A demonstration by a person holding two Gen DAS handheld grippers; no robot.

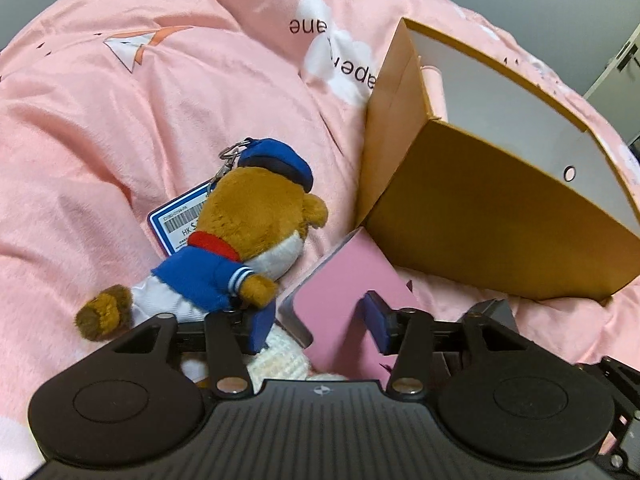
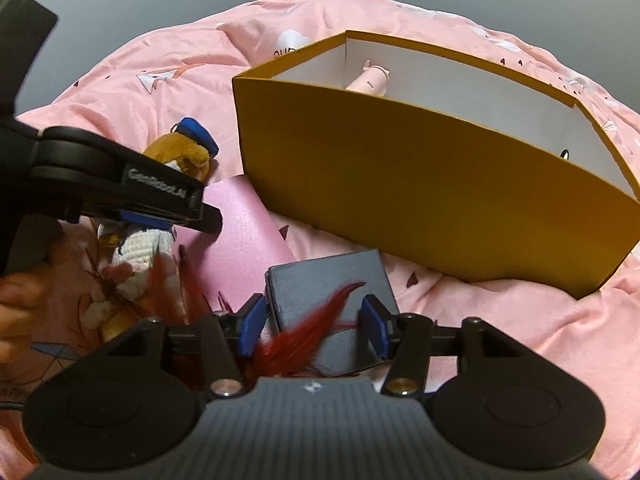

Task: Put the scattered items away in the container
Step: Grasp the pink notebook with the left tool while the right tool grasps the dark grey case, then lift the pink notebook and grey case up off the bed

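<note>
Pink bedding (image 1: 120,128) spreads under everything, and the mustard cardboard box (image 2: 400,184) sits on it as the landmark. Both tools tilt steeply down at the clutter just in front of that box. The left gripper (image 1: 316,322) hangs with its blue pads apart over a pink card (image 1: 348,280), nothing pinched between them; a hand (image 2: 20,300) shows at its handle in the right wrist view. A sailor bear plush (image 1: 240,236), blue cap and tagged, lies just beside that card, on the side away from the box. The right gripper (image 2: 314,326) also stands parted, straddling a dark grey box (image 2: 332,280) near the mustard box's front wall, with red feathers (image 2: 304,332) trailing across it; the pads do not appear to press on either. A crocheted white doll (image 2: 140,248) lies beside the card. Inside the mustard box, against its white lining, rests a pale pink item (image 2: 370,76).
</note>
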